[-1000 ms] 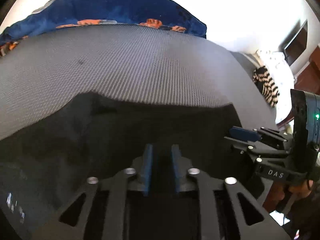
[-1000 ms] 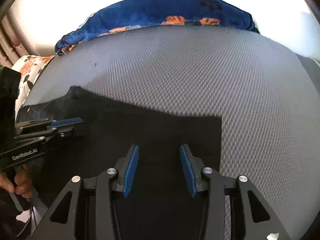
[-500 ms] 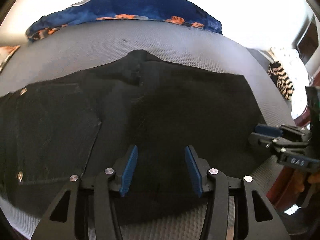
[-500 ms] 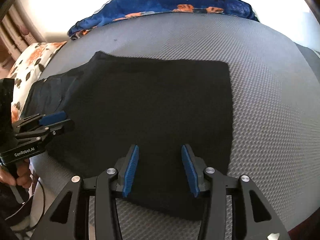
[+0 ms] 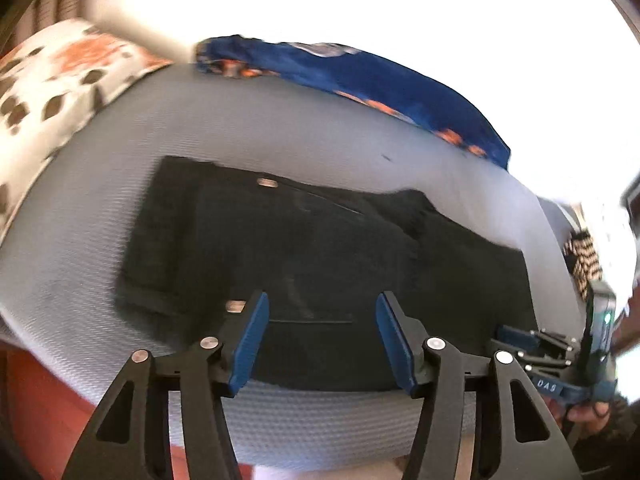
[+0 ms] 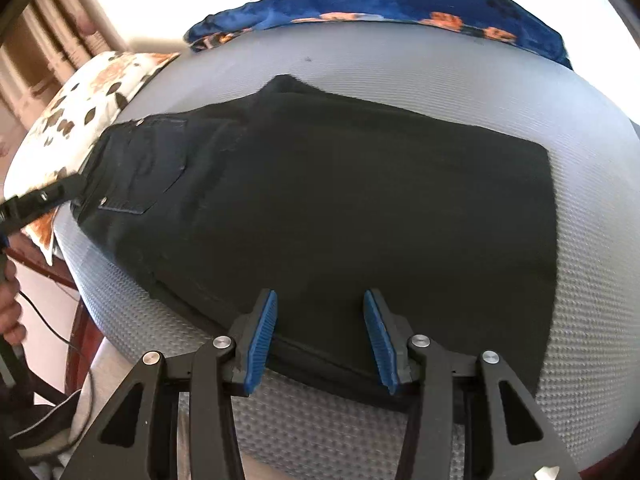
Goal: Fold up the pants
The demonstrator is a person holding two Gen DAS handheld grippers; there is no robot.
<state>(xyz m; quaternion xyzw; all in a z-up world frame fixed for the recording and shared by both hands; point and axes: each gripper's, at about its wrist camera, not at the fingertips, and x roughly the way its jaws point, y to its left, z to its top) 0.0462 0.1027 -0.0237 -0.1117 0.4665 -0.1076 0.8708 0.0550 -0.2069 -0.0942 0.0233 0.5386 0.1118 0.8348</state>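
Note:
Black pants (image 5: 320, 256) lie flat and folded on a grey textured mattress (image 5: 280, 136), waistband and back pocket to the left; they also show in the right wrist view (image 6: 340, 200). My left gripper (image 5: 318, 340) is open and empty, above the pants' near edge by the waist end. My right gripper (image 6: 318, 340) is open and empty over the near edge further right. The right gripper also shows at the far right of the left wrist view (image 5: 516, 336). The left gripper (image 6: 60, 192) shows by the waistband in the right wrist view.
A blue blanket with orange patches (image 6: 400, 4) lies along the far side of the mattress. A white pillow with orange flowers (image 5: 60, 76) sits at the left end. A striped cloth (image 5: 582, 260) lies off to the right. The mattress's near edge drops to the floor.
The left gripper opened and let go of the pants. Both grippers pulled back toward the near edge and rose, and the left one swung toward the waist end. The pants now lie flat.

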